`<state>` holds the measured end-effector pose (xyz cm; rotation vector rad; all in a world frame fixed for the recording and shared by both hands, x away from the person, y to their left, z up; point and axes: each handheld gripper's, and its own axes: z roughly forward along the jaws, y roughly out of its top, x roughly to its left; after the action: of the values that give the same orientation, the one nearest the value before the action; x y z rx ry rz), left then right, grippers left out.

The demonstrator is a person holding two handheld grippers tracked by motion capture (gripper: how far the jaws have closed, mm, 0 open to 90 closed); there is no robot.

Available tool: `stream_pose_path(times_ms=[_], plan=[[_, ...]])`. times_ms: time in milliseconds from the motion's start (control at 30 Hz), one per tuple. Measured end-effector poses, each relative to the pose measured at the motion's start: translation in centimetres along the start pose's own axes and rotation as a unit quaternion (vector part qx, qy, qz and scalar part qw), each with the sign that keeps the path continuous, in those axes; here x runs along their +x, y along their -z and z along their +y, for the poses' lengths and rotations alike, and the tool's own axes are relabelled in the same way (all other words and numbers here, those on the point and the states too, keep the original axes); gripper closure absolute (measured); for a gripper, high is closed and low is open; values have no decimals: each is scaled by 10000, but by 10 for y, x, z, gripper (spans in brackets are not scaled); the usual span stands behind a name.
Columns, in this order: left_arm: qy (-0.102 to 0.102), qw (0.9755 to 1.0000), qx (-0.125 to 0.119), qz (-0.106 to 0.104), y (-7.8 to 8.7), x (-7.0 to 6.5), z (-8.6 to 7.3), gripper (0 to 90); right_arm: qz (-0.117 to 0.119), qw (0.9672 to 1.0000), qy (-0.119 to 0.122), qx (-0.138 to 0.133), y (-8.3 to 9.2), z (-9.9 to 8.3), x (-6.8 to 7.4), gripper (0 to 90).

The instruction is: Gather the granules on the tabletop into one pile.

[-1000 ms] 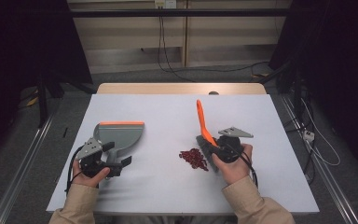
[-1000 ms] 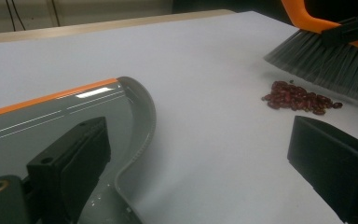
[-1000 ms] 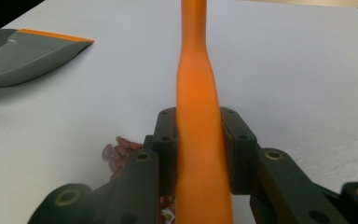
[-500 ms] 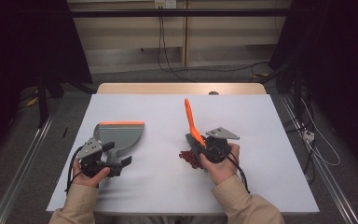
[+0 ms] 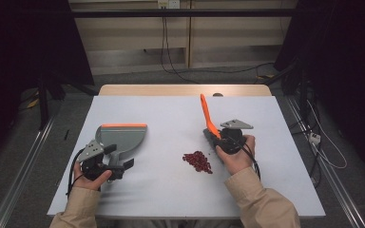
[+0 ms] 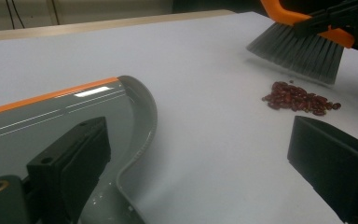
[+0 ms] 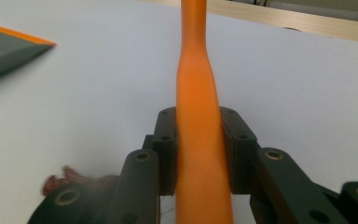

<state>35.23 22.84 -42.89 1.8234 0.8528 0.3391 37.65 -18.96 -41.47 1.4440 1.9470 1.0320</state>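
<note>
Beans [image 5: 197, 161], small and dark red, heaped on the pale surface [image 5: 171, 114] between the two hands. Brush [image 6: 298, 49] with orange handle [image 7: 196, 116] pinched between the jaws of the right gripper [image 5: 217, 137], handle rising up and away, grey bristles hanging just beyond the heap, seemingly clear of it. Grey dustpan [image 5: 121, 138] with orange front edge lying flat well to the left of the beans. Left gripper [image 5: 122, 165] at the dustpan's handle, jaws spread wide in its own view, pressing on nothing.
</note>
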Motion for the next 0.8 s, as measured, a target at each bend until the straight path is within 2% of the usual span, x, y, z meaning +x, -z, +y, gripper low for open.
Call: stream_pose_path(times_ms=[33,100,167,300,367,433,467,533,600,733,800], plan=[[2,10000,4,-4,0,0,0,56,-59,10000,37,46,-2,-1,-2,713],[-6,10000,6,-6,0,0,0,56,59,9999,-22,87,-7,-5,-2,712],[2,10000,8,-5,0,0,0,56,93,9999,72,78,-7,-6,4,713],[-18,10000,22,4,-1,-1,0,56,301,9991,257,117,-7,-6,18,712],[-15,10000,28,9,-1,-1,0,56,491,9985,207,116,-6,-6,21,712],[-7,10000,28,13,0,-1,0,56,489,9984,269,123,-5,-6,24,713],[-19,10000,26,12,0,0,0,56,547,9982,219,83,-5,-5,24,713],[0,10000,16,5,-1,0,0,56,792,9968,-61,5,-2,-4,21,712],[-4,10000,27,9,-1,0,0,56,747,9972,92,-18,2,-1,22,712],[-17,10000,20,14,0,0,0,56,980,9949,139,-201,9,0,20,712],[-8,10000,5,1,0,0,0,56,995,9945,211,-232,13,-3,20,712]])
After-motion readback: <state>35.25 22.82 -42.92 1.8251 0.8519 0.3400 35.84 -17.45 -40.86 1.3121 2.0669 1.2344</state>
